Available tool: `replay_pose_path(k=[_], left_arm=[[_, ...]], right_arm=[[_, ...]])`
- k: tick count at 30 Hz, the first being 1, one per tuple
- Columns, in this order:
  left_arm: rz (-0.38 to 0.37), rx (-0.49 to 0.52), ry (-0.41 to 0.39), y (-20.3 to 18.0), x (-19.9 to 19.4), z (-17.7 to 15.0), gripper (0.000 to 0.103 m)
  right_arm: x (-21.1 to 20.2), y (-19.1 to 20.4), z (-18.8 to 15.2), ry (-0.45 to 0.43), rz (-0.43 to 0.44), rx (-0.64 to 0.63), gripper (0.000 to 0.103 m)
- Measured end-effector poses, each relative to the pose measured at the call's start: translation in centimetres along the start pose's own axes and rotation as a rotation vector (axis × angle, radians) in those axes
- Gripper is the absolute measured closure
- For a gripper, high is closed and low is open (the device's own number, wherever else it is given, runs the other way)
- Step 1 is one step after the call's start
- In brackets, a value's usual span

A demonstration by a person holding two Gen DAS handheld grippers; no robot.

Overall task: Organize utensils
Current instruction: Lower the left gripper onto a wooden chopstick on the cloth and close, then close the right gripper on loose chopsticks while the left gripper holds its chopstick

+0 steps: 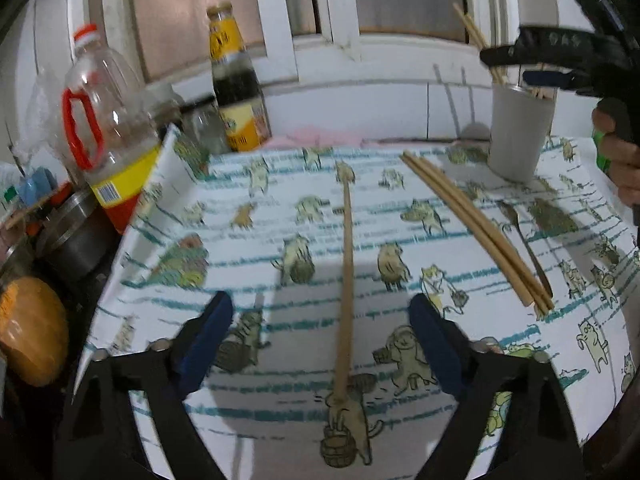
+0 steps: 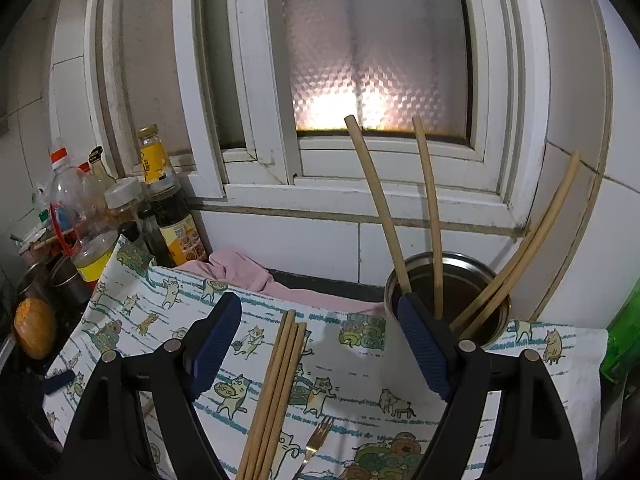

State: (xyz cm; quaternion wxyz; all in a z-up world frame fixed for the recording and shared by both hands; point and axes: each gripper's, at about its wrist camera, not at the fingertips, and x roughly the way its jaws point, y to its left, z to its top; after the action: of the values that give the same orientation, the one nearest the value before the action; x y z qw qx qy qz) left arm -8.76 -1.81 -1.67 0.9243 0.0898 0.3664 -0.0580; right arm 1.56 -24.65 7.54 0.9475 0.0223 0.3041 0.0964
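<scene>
Where the right hand-held gripper (image 2: 320, 344) intrudes, cup (image 2: 390, 344) wall partly hidden.

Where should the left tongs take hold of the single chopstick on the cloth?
Grip the single chopstick near its close end, from above, one finger on each long side. It lies flat on the cloth, apart from the other sticks, already lined up between the open left tongs.

No wording here can be read. The sauce bottle (image 2: 168, 216) has a yellow label with a small square code on it, and the oil bottle (image 1: 108, 136) a barcode, both too blurred.
</scene>
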Motion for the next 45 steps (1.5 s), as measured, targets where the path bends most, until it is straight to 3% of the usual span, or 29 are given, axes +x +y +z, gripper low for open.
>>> replay_pose_path(k=[3,4,7,9,11,14,19,24,32,43,45], left_arm=[[-0.08,-0.027,0.099,0.0,1.8,0.0,0.05],[-0.097,-0.053,0.131,0.2,2.5,0.0,0.051],[-0.084,-0.097,0.116,0.5,2.9,0.2,0.069],[-0.095,-0.095,0.122,0.3,3.2,0.4,0.088],[-0.1,-0.091,0.132,0.1,3.6,0.7,0.097],[-0.123,-0.092,0.119,0.1,3.3,1.3,0.097],[-0.122,-0.083,-0.007,0.7,-0.1,2.7,0.097],[-0.147,-0.086,-0.109,2.0,-3.3,4.6,0.097],[-0.105,-0.067,-0.134,3.2,-4.9,6.0,0.097],[-0.111,-0.053,-0.168,3.3,-6.0,6.6,0.097],[-0.118,-0.051,-0.176,3.3,-6.1,7.0,0.097]], right_arm=[[0.0,-0.2,0.0,-0.002,-0.006,0.015,0.021],[0.1,-0.3,0.0,0.001,-0.005,0.019,0.021],[0.4,-0.5,-0.1,0.023,0.016,0.037,0.021],[0.6,-0.4,-0.1,0.027,0.017,0.039,0.021],[0.6,0.1,-0.3,0.025,-0.001,0.023,0.021],[0.2,0.9,-0.4,0.009,0.015,-0.007,0.021],[-1.2,1.8,-0.5,-0.064,0.077,-0.041,0.021],[-0.2,2.5,-0.8,-0.016,0.116,-0.045,0.021],[2.7,3.3,-2.1,0.072,0.107,-0.062,0.023],[3.4,3.8,-2.4,0.082,0.082,-0.086,0.024],[4.3,4.2,-2.8,0.114,0.074,-0.093,0.031]])
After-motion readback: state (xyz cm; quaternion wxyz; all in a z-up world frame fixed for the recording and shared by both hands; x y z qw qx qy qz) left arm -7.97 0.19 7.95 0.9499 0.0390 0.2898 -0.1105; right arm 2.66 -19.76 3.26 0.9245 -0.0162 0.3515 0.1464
